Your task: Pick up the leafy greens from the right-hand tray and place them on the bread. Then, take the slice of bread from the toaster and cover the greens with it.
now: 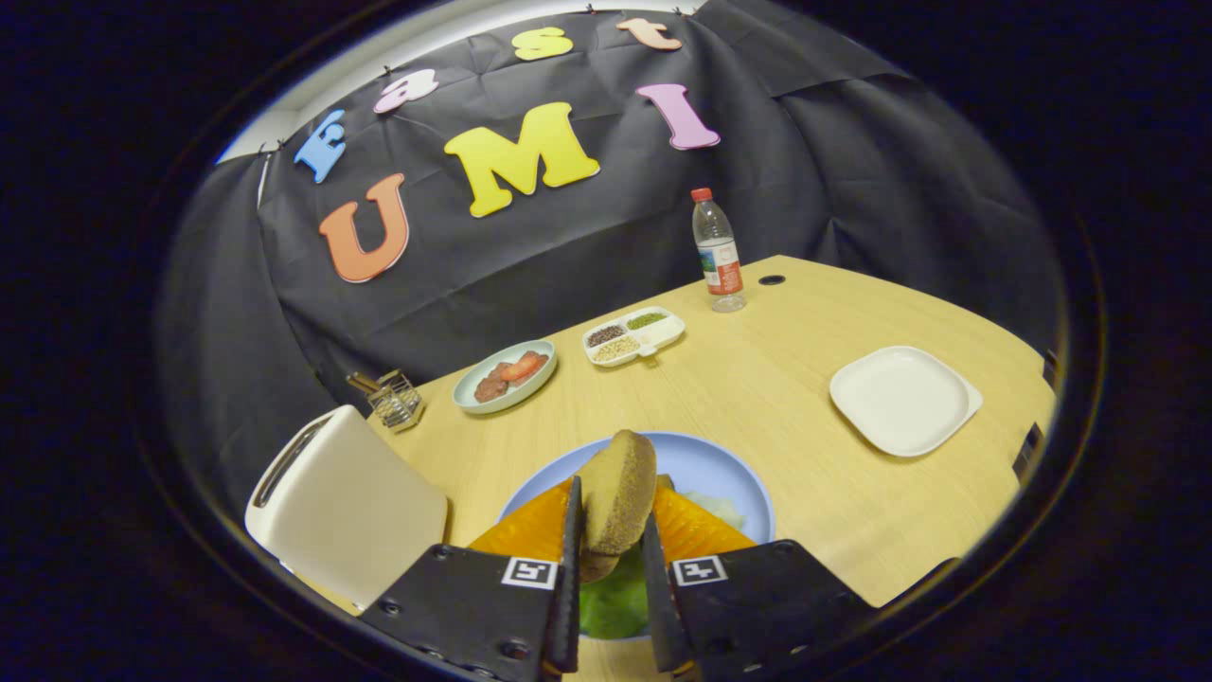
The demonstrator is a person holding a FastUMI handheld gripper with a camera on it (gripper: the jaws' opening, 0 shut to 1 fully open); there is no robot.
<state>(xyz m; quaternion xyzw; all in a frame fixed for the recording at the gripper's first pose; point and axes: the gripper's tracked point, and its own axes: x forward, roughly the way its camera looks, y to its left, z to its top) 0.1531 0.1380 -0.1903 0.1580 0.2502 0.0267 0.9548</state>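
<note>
Gripper (611, 554) pinches bread slice (617, 493) upright between both fingers, above greens (615, 601) on blue plate (720, 469).

Brown bread slice (617, 493) upright betw fingers, over leafy greens (615, 601).

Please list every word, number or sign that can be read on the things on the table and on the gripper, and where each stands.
None can be read.
Water bottle: its label is printed, but too small to read.
Square marker behind each finger: a black-and-white pattern, no words.
Toaster, white plate, blue plate: no text seen.
The gripper has its fingers shut on the bread slice.
</note>
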